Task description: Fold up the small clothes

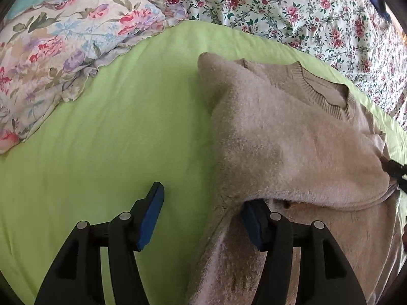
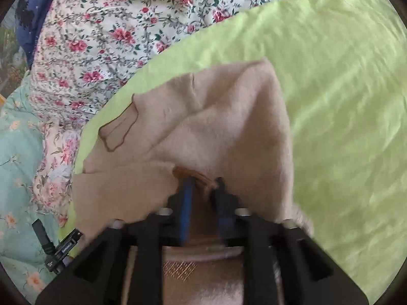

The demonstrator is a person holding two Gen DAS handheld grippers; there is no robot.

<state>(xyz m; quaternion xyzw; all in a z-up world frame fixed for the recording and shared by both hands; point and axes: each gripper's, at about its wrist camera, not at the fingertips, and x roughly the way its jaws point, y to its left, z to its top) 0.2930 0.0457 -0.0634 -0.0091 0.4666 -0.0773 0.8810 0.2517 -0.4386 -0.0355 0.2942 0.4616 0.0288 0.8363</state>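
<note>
left gripper (image 1: 201,216) fingers spread, right gripper (image 2: 203,180) pinching sweater (image 1: 292,139), collar pointing away

sweater (image 1: 292,137) on sheet (image 1: 114,139), pillow (image 1: 63,50) left of it, quilt (image 1: 305,12) behind, left gripper (image 1: 203,216) at its near edge

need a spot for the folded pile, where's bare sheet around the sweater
Bare lime green bedsheet lies between the beige knit sweater and the pastel floral pillow. Behind the collar only a thin strip remains before the rose-print quilt; crowded.
</note>
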